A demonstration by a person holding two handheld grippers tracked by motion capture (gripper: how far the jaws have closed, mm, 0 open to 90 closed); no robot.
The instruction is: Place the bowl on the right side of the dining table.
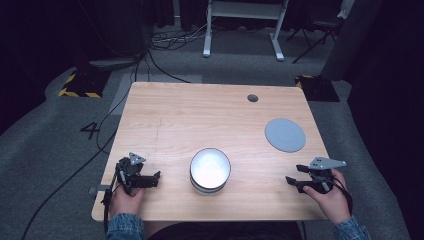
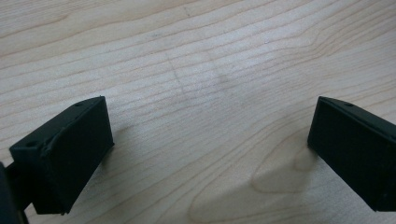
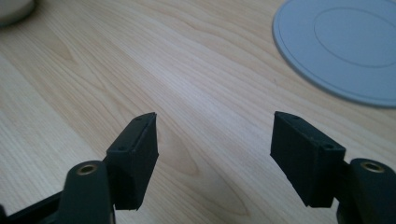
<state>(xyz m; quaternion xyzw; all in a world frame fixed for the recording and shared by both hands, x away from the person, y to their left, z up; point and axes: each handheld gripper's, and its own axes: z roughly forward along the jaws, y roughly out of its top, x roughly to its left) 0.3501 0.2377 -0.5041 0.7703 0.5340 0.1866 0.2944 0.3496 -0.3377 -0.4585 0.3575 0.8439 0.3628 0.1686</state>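
claw [image 2: 210, 149] (jaws wide), bare wooden table [image 2: 210, 60]

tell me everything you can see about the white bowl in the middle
The white bowl is round, with a dark thin rim and a bright, glossy inside that looks empty. It may be a stack, as banding shows along its side. It stands upright near the wooden table's front edge, between the two claws, touching neither. A sliver of it shows in the right gripper view.
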